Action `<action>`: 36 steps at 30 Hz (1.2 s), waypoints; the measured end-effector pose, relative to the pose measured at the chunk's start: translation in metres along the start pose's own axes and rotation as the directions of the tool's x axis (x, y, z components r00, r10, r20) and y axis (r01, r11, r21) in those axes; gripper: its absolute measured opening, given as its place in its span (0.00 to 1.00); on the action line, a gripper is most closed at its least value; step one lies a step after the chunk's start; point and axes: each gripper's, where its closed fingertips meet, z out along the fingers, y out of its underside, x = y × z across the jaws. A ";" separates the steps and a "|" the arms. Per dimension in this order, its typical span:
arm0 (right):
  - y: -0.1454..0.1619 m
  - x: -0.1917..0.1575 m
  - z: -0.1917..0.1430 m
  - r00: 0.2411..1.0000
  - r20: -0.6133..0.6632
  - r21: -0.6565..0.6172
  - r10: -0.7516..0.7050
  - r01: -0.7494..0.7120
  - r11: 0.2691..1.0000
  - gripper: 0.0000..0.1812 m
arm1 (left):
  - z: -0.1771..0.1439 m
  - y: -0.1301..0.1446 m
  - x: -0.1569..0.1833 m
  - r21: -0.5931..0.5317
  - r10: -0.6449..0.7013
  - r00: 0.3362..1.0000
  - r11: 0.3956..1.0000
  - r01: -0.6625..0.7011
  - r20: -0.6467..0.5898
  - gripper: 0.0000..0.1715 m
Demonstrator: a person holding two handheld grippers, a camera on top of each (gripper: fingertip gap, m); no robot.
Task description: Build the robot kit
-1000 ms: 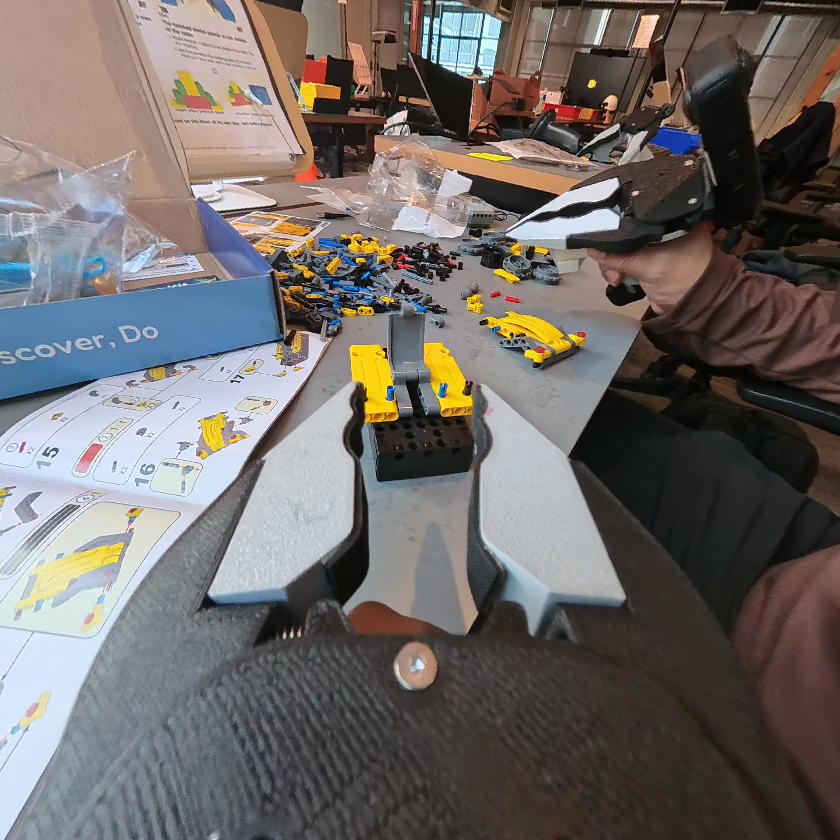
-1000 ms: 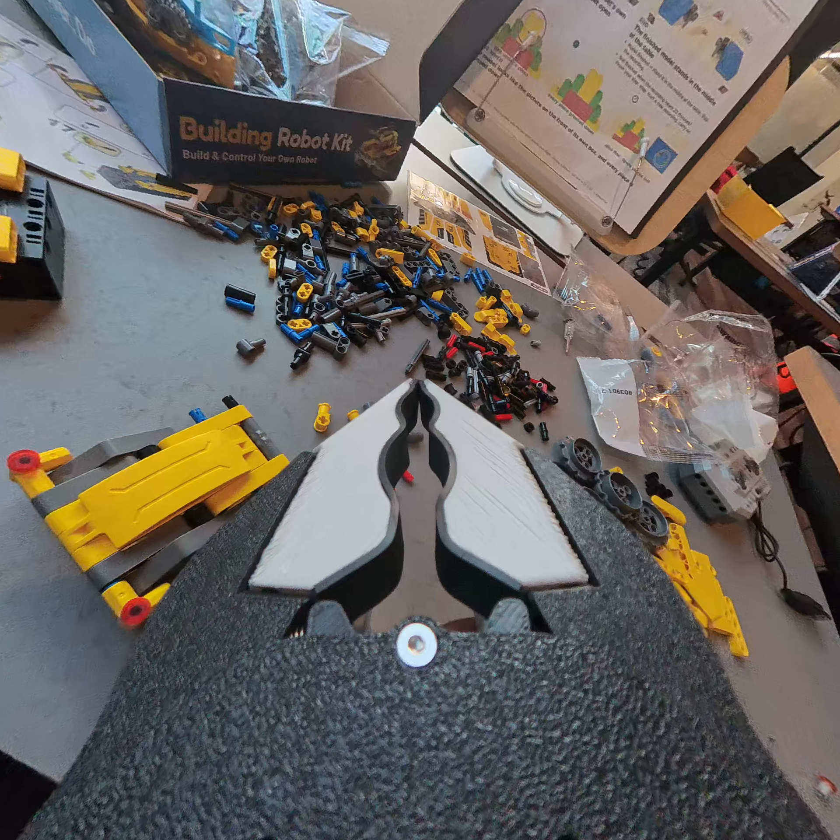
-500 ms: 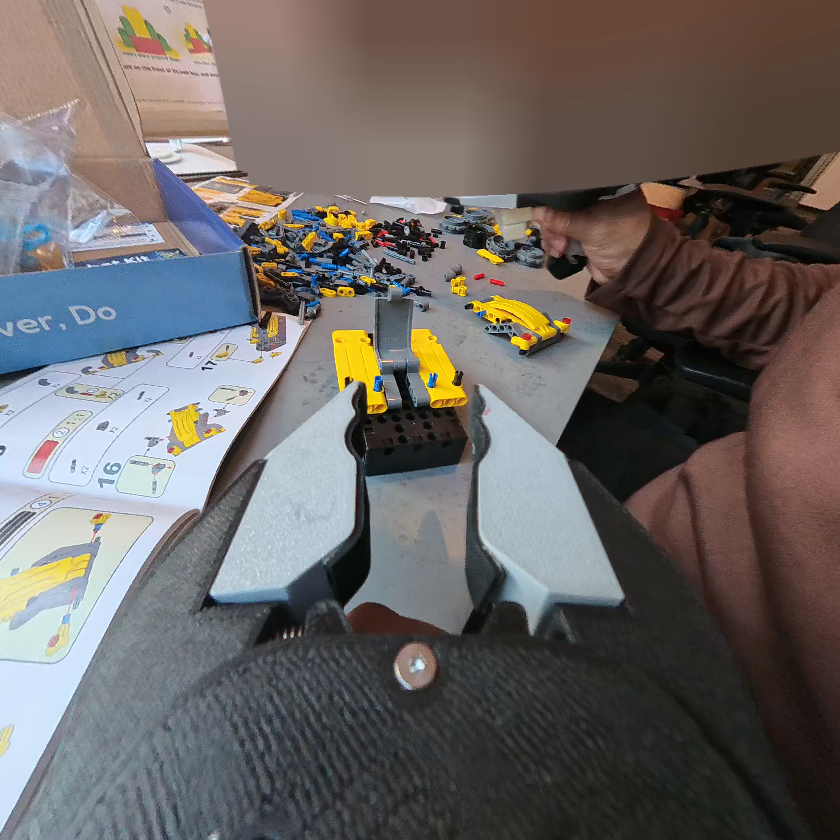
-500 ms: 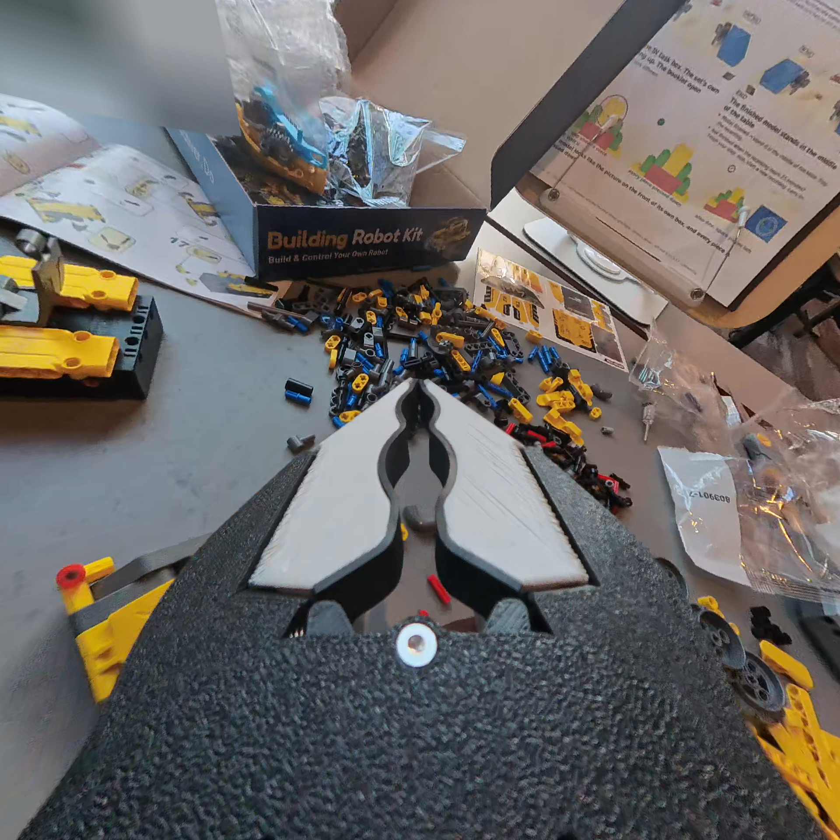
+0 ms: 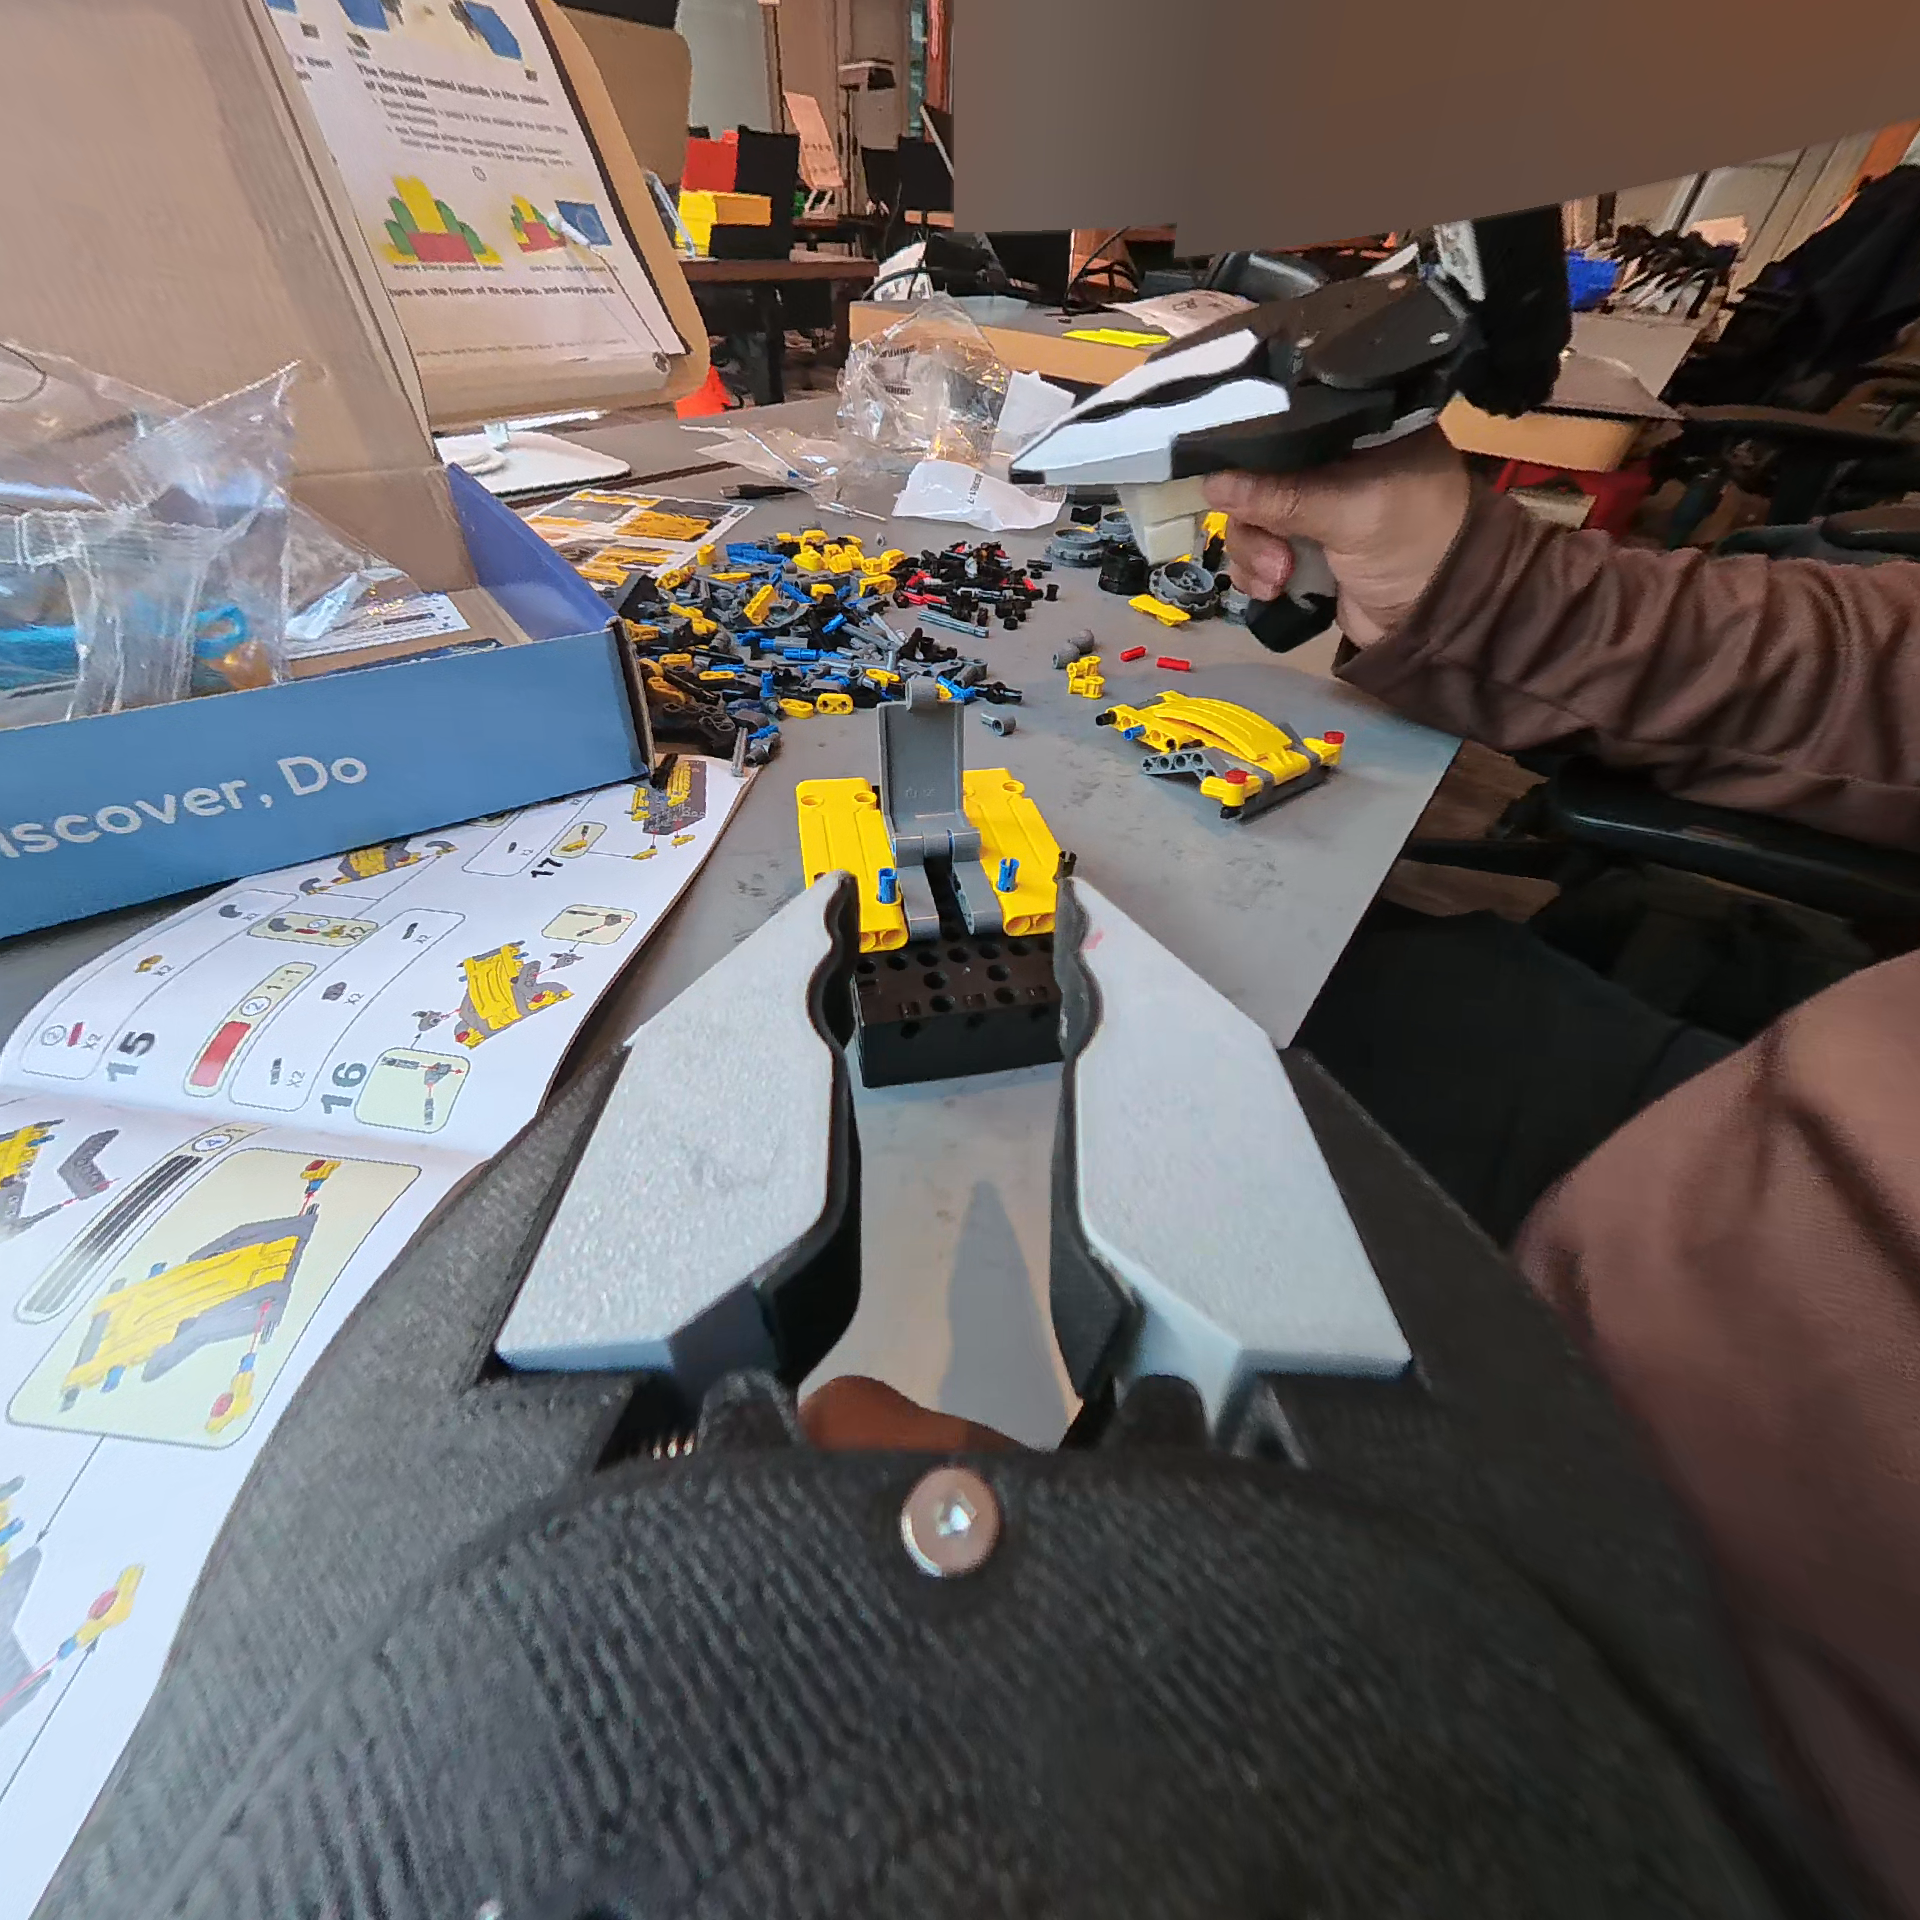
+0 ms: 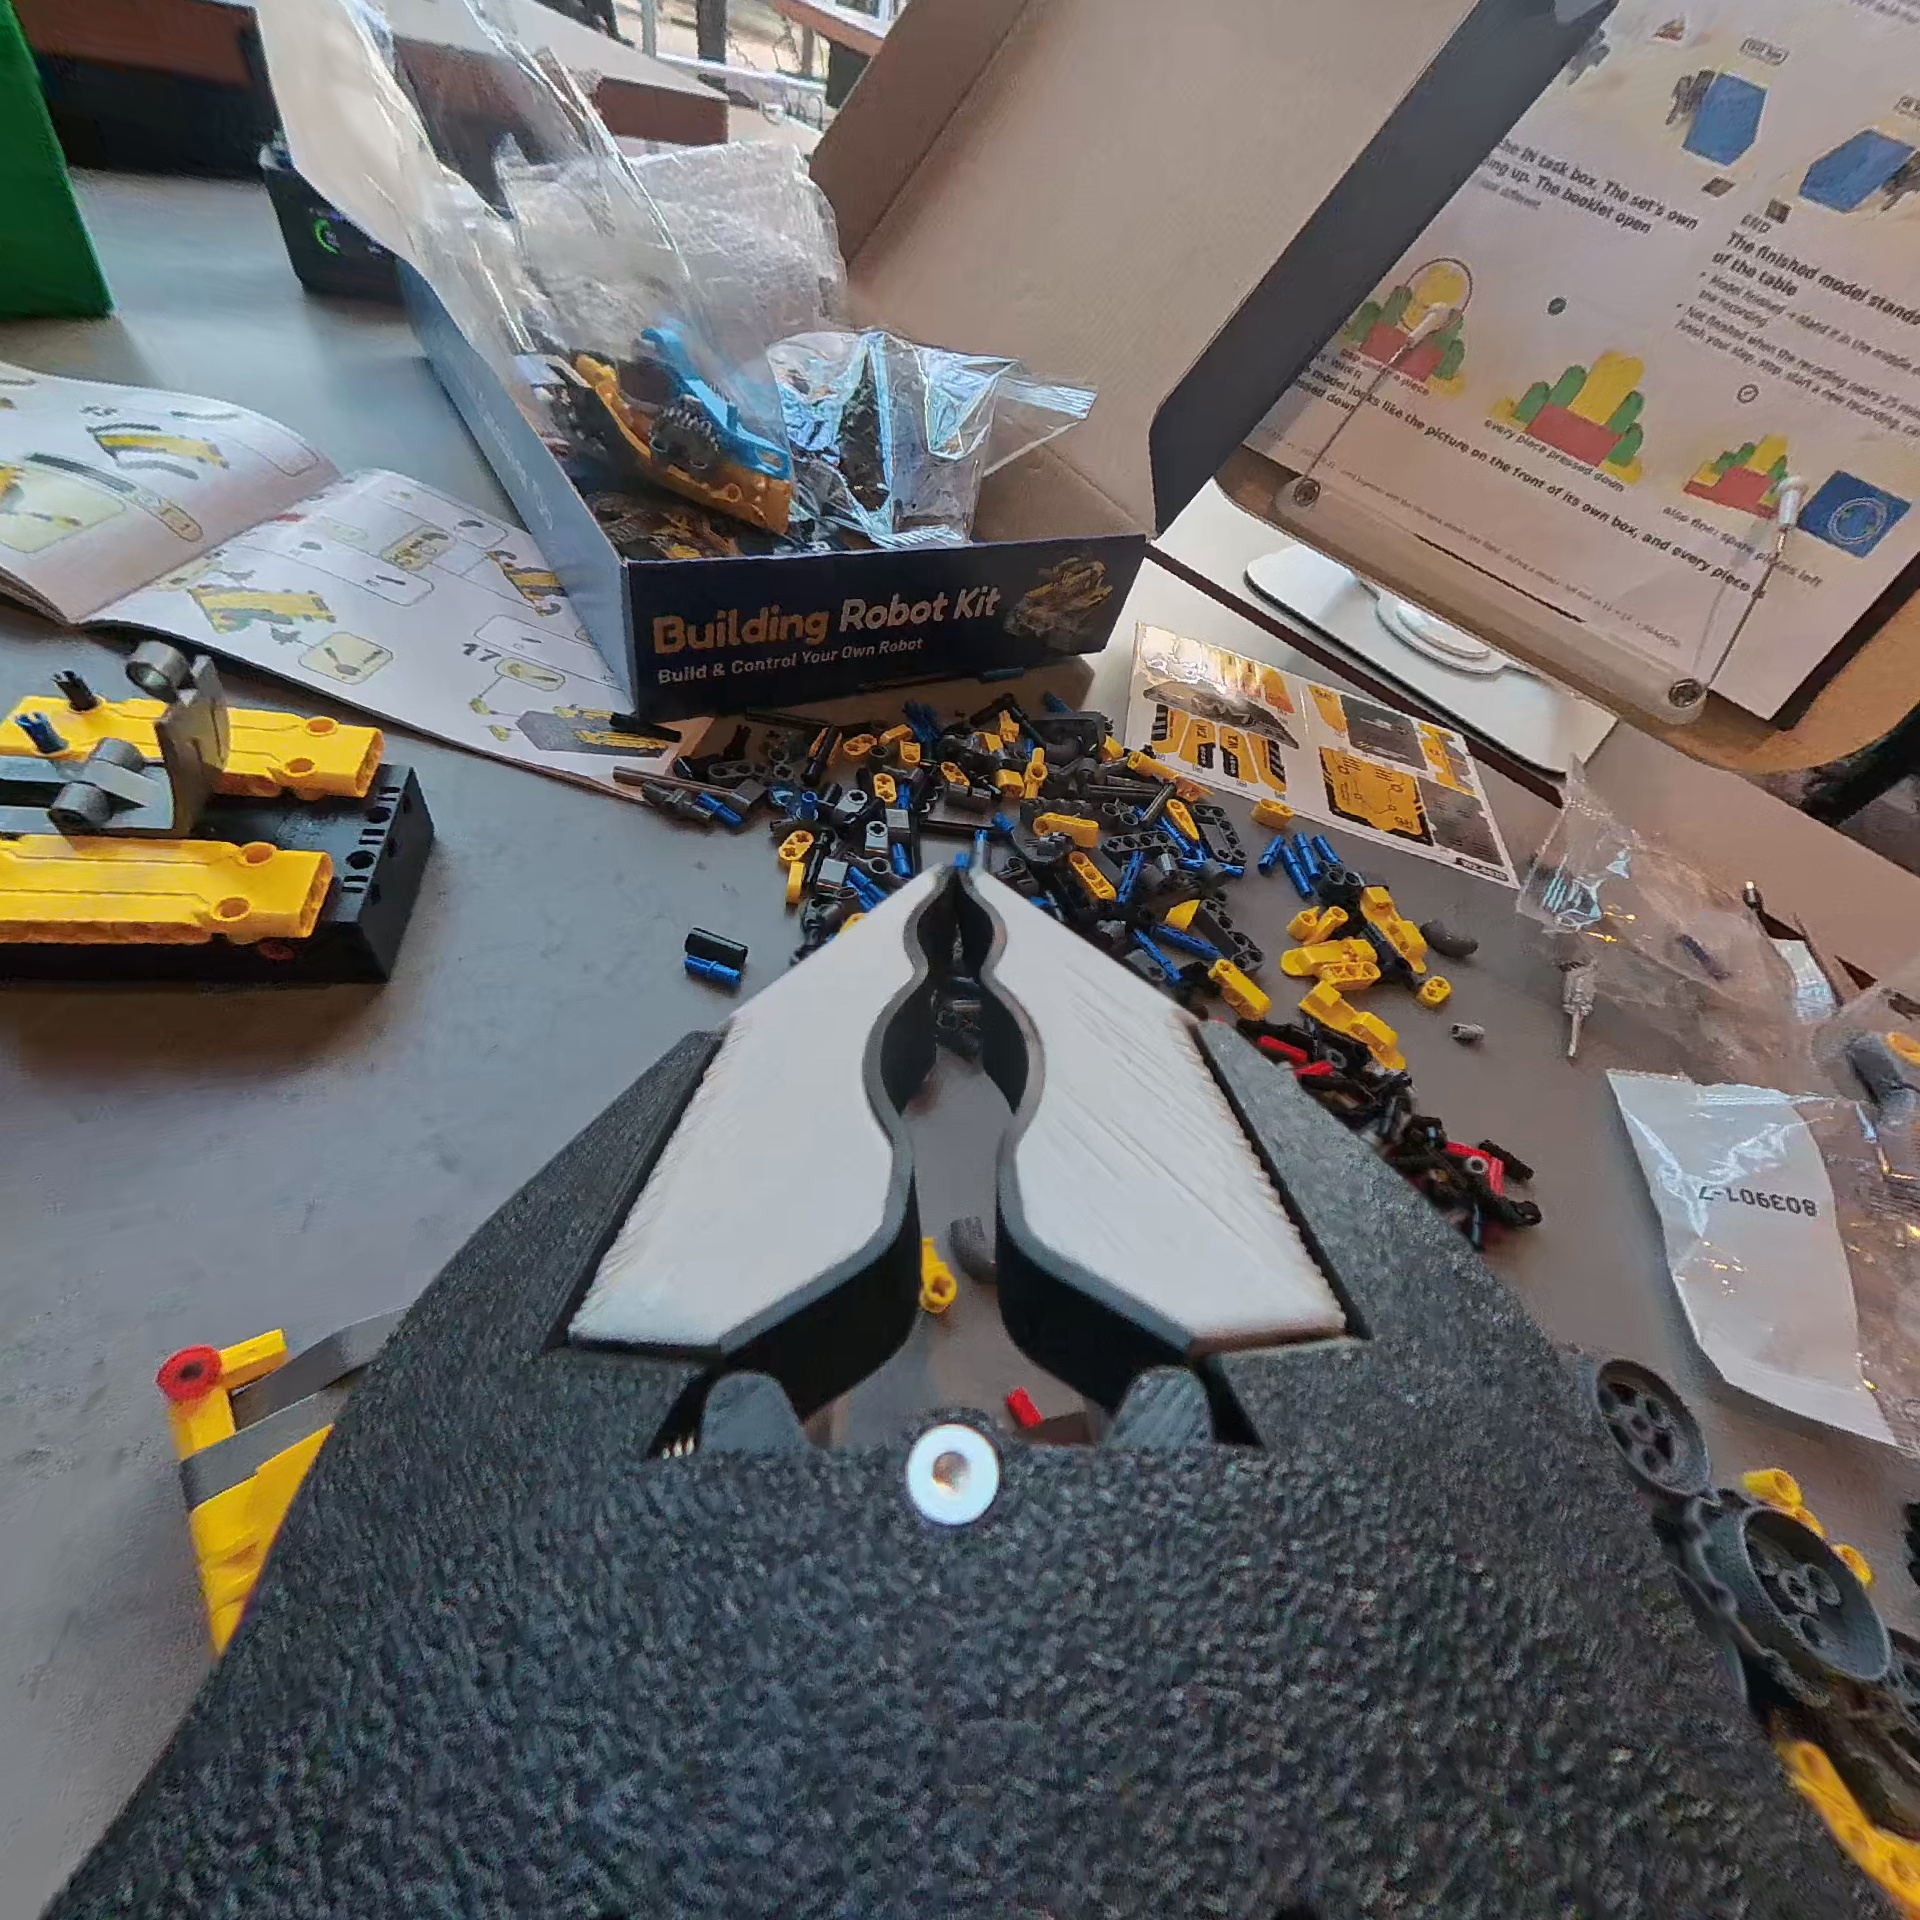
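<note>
The black base of the yellow-and-black model is partly hidden between the left tool's wide-spread tips, near the table's right edge; contact cannot be told. The right tool, tips pressed together and empty, is held above the loose parts pile.

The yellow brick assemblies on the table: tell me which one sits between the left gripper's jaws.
The black-based assembly with two yellow beams and an upright grey piece. The left gripper flanks its black base. The curved yellow assembly with red pins lies apart, farther right.

Bright even daylight, soft shadows, fisheye edges, sharp focus.
</note>
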 end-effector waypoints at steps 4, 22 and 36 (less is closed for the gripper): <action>-0.004 -0.005 -0.006 0.999 0.032 0.019 0.026 -0.027 0.999 0.00 | 0.003 0.004 -0.001 -0.036 -0.006 1.000 0.999 0.006 0.004 0.23; 0.042 0.004 -0.065 0.991 0.123 -0.189 0.047 -0.023 0.982 0.01 | 0.023 0.027 -0.015 -0.255 0.009 0.990 0.967 0.028 0.142 0.34; 0.084 -0.005 -0.028 0.962 0.269 -0.410 0.054 0.063 0.910 0.08 | 0.061 0.052 -0.006 -0.459 -0.034 0.988 0.883 0.100 0.151 0.44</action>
